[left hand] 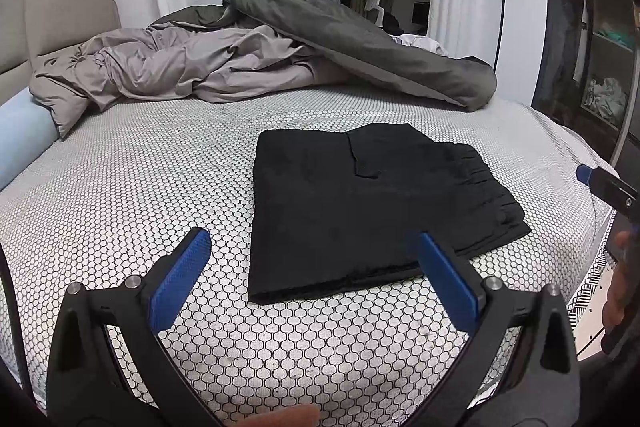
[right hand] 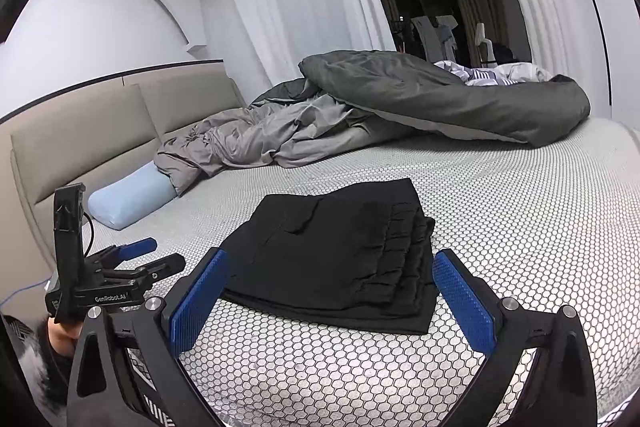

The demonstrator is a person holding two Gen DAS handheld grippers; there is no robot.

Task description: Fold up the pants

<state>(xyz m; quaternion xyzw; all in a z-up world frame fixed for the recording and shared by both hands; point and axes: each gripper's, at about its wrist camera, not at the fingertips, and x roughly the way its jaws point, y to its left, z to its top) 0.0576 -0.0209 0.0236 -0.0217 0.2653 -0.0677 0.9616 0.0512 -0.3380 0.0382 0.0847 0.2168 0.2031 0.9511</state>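
Pants [left hand: 360, 203] are lying folded into a thick black rectangle on the bed [left hand: 140, 187], on the honeycomb sheet, well short of the duvet [left hand: 360, 39] heaped toward the far side. Waistband layers are stacking at the pants' right edge; the near-left edge is a clean fold.

Left gripper [left hand: 312, 279] is hovering just near of the pants, fingers spread wide, clamped on nothing. Its right finger is overlapping the pants' near edge in its own view; whether it is touching the cloth I cannot tell.

Right gripper [right hand: 332, 299] is hovering near the pants too, on the waistband side, fingers wide apart and empty. The pants are sitting between its finger lines, apart from both pads.

Judging: the fold is looking finished or nearly so. Risks from here:
- A finger dragging across the near edge while moving would be peeling the top layer back and undoing the stack.
- A pinch on the waistband side is likely catching only the upper layers; lifting then would be fanning the bundle open.
- The sheet is soft; pressing down beside the pants could be tipping or skewing the pile.
- Both grippers are crowding the pants' near side, so a collision between them is possible.
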